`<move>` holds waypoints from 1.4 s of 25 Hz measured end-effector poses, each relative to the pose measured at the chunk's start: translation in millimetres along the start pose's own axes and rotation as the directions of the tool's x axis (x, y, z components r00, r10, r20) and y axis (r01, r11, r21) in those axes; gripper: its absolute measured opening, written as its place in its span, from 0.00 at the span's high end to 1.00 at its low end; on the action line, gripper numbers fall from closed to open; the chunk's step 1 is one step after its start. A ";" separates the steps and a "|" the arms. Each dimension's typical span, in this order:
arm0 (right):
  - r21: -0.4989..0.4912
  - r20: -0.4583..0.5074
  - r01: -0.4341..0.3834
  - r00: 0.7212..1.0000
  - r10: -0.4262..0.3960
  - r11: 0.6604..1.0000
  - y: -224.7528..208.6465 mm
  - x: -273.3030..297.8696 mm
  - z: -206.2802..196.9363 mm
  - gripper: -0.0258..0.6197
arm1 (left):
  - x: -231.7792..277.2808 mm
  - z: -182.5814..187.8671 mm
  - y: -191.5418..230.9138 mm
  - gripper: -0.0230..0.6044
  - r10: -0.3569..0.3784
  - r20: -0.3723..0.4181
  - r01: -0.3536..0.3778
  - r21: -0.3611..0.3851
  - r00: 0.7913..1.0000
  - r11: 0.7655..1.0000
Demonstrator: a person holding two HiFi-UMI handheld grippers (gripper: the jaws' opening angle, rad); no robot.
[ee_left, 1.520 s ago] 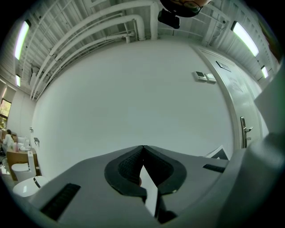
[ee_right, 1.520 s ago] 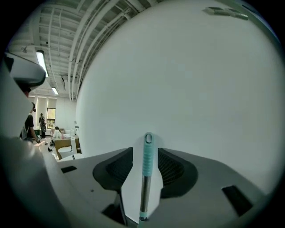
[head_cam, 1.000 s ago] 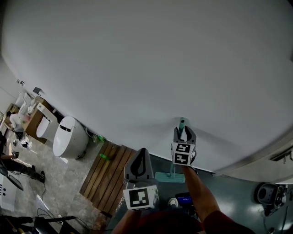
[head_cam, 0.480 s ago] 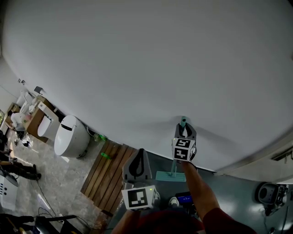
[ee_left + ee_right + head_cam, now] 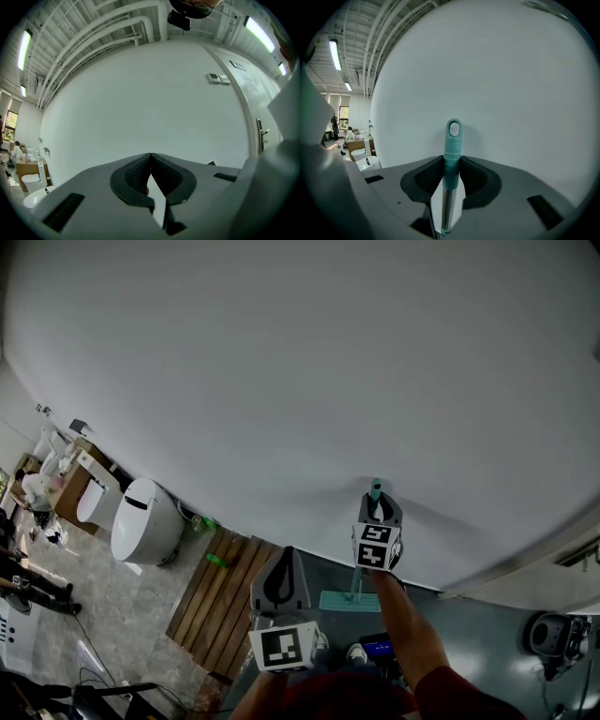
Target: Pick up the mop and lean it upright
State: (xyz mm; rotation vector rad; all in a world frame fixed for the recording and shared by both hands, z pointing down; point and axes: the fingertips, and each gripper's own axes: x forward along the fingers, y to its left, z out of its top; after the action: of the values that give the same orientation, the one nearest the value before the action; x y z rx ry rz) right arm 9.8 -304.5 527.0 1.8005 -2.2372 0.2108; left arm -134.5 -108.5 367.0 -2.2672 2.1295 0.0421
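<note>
Head view: the mop (image 5: 345,602) stood almost upright by the white wall (image 5: 281,381), its flat teal head on the floor. The right gripper (image 5: 376,505) was held out on an extended forearm near the top of the handle. The left gripper (image 5: 284,554) hung lower and apart, touching nothing.

Left gripper view: the left gripper (image 5: 150,155) pointed level at the wall, with its jaws pressed together at the tips and empty.

Right gripper view: the right gripper (image 5: 452,160) tilted slightly downward. Its jaws had just been closing and pinched the mop (image 5: 453,140) on its ribbed teal grip, below the hanging loop.

The pole was probably light and stiff but long, so it would lever easily. The ribbed grip likely offered a surer hold than the smooth metal shaft beneath it.
</note>
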 end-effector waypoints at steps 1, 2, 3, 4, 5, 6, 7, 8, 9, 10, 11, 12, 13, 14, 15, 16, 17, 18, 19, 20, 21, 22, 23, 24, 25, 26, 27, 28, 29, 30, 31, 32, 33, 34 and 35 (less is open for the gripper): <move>0.003 0.002 0.000 1.000 0.000 1.000 -0.3 -1.7 -0.8 0.77 | 0.0 -0.8 -0.2 0.94 0.001 0.000 -0.001 -0.001 1.000 1.000; 0.004 0.004 0.000 1.000 0.000 1.000 -0.9 -4.4 -1.7 0.77 | -0.1 -1.6 -0.6 0.94 0.001 0.000 -0.001 -0.002 1.000 1.000; 0.007 0.008 -0.001 1.000 0.001 1.000 -1.2 -8.5 -2.1 0.78 | -0.5 -2.2 -1.4 0.94 0.002 -0.001 -0.002 -0.003 1.000 1.000; 0.012 0.012 -0.002 1.000 0.001 1.000 -0.9 -13.9 -2.2 0.78 | -1.2 -2.4 -2.3 0.94 0.002 -0.002 -0.002 -0.004 1.000 1.000; 0.016 0.018 -0.003 1.000 0.003 1.000 0.0 -20.2 -2.1 0.78 | -1.9 -2.3 -3.0 0.94 0.001 -0.002 -0.001 -0.006 1.000 1.000; 0.018 0.026 -0.007 1.000 0.006 1.000 1.6 -26.9 -1.8 0.78 | -2.5 -2.0 -3.2 0.94 0.000 -0.001 0.000 -0.008 1.000 1.000; 0.016 0.033 -0.012 0.999 0.011 1.000 4.0 -33.8 -1.5 0.78 | -2.8 -2.0 -2.8 0.94 0.000 -0.001 0.000 -0.010 1.000 1.000; 0.012 0.041 -0.018 0.999 0.017 1.000 7.0 -40.7 -1.5 0.78 | -2.7 -2.4 -2.0 0.94 -0.001 -0.002 0.001 -0.012 1.000 1.000; 0.007 0.048 -0.024 0.999 0.023 1.000 10.1 -47.6 -1.8 0.78 | -2.0 -3.0 -1.0 0.94 -0.001 -0.004 0.001 -0.014 1.000 1.000; 0.003 0.054 -0.029 0.998 0.029 1.000 13.1 -54.8 -2.3 0.78 | -1.0 -3.6 -0.1 0.94 -0.001 -0.004 0.001 -0.016 1.000 1.000; 0.000 0.061 -0.035 0.998 0.035 0.999 15.5 -62.3 -3.1 0.78 | 0.3 -4.1 0.3 0.94 -0.001 -0.004 0.001 -0.018 1.000 1.000; -0.002 0.066 -0.039 0.997 0.039 0.999 17.4 -70.3 -4.1 0.78 | 1.5 -4.5 0.2 0.94 -0.002 -0.004 0.002 -0.018 1.000 1.000; -0.002 0.071 -0.043 0.997 0.043 0.999 18.7 -78.4 -5.5 0.78 | 2.6 -4.8 -0.1 0.94 -0.004 -0.004 0.004 -0.018 1.000 1.000; -0.002 0.075 -0.046 0.996 0.046 0.999 19.7 -86.5 -7.1 0.78 | 3.5 -5.1 -0.6 0.94 -0.005 -0.004 0.005 -0.018 1.000 1.000; -0.004 0.079 -0.048 0.996 0.049 0.999 20.5 -94.3 -8.7 0.78 | 4.4 -5.2 -1.2 0.94 -0.007 -0.004 0.007 -0.019 1.000 1.000; -0.009 0.083 -0.051 0.995 0.052 0.999 21.0 -101.3 -10.1 0.78 | 5.3 -5.2 -1.9 0.94 -0.008 -0.003 0.008 -0.020 1.000 1.000; -0.016 0.088 -0.054 0.995 0.055 0.998 21.1 -107.4 -11.3 0.78 | 6.3 -5.0 -2.8 0.94 -0.010 -0.001 0.010 -0.020 1.000 1.000; -0.021 0.093 -0.055 0.994 0.056 0.998 20.5 -112.7 -12.4 0.78 | 6.9 -4.7 -3.6 0.94 -0.012 0.002 0.012 -0.020 1.000 1.000; -0.022 0.097 -0.055 0.994 0.057 0.998 19.2 -117.0 -13.4 0.78 | 7.3 -4.5 -4.5 0.94 -0.014 0.003 0.014 -0.018 1.000 1.000; -0.021 0.099 -0.055 0.993 0.057 0.998 17.2 -120.3 -14.2 0.78 | 7.5 -4.7 -5.6 0.94 -0.016 0.002 0.016 -0.016 1.000 1.000; -0.017 0.100 -0.056 0.993 0.058 0.998 14.9 -122.6 -15.1 0.78 | 7.5 -5.8 -7.0 0.94 -0.017 0.000 0.017 -0.011 1.000 1.000; -0.014 0.099 -0.059 0.993 0.060 0.998 12.5 -124.1 -16.2 0.78 | 7.6 -7.6 -8.6 0.94 -0.018 -0.003 0.018 -0.003 1.000 1.000; -0.012 0.099 -0.062 0.993 0.063 0.998 10.5 -125.0 -17.5 0.78 | 7.8 -9.5 -10.1 0.94 -0.019 -0.006 0.019 0.005 1.000 1.000; -0.011 0.098 -0.066 0.993 0.067 0.998 9.4 -125.7 -18.7 0.78 | 8.1 -10.5 -11.8 0.94 -0.019 -0.008 0.019 0.007 1.000 1.000; -0.010 0.097 -0.071 0.993 0.072 0.997 8.9 -126.4 -19.5 0.78 | 8.5 -10.3 -13.5 0.94 -0.019 -0.007 0.020 0.004 1.000 1.000; -0.008 0.096 -0.076 0.992 0.076 0.997 8.9 -127.2 -19.7 0.78 | 9.2 -9.5 -15.1 0.94 -0.022 -0.003 0.022 0.001 1.000 1.000; -0.005 0.095 -0.080 0.992 0.080 0.997 9.1 -128.0 -19.6 0.78 | 10.0 -8.6 -16.3 0.94 -0.023 0.000 0.023 -0.002 1.000 1.000; -0.003 0.095 -0.084 0.992 0.084 0.996 9.5 -128.9 -19.3 0.78 | 10.5 -7.7 -16.7 0.94 -0.023 0.001 0.023 -0.005 1.000 1.000; -0.001 0.096 -0.088 0.992 0.087 0.996 10.3 -129.7 -18.9 0.78 | 10.8 -7.2 -16.2 0.94 -0.022 0.000 0.022 -0.004 1.000 1.000; 0.000 0.096 -0.092 0.991 0.092 0.996 11.5 -130.3 -18.5 0.78 | 10.9 -7.0 -15.0 0.94 -0.019 -0.002 0.019 0.002 1.000 1.000; 0.001 0.096 -0.098 0.991 0.098 0.995 13.1 -130.9 -18.0 0.78 | 10.9 -6.8 -13.7 0.94 -0.017 -0.003 0.017 0.008 1.000 1.000; 0.001 0.095 -0.106 0.990 0.105 0.994 14.6 -131.6 -17.7 0.78 | 11.1 -6.5 -12.9 0.94 -0.016 -0.003 0.016 0.008 1.000 1.000; 0.001 0.093 -0.114 0.989 0.113 0.993 16.1 -132.8 -17.7 0.78 | 10.9 -6.1 -12.9 0.94 -0.016 -0.001 0.016 0.002 1.000 1.000; 0.000 0.091 -0.123 0.988 0.122 0.992 17.8 -134.7 -17.9 0.78 | 10.2 -5.8 -13.4 0.94 -0.017 0.001 0.017 -0.006 1.000 1.000; -0.002 0.091 -0.130 0.987 0.130 0.991 19.7 -137.1 -17.9 0.78 | 9.3 -5.8 -14.0 0.94 -0.019 0.002 0.019 -0.012 1.000 1.000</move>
State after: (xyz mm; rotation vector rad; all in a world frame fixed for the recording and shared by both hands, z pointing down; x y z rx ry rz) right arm 19.6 -166.9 505.2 1.6989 -2.4217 0.1613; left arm -120.0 -117.1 372.5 -2.2924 2.1126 0.0570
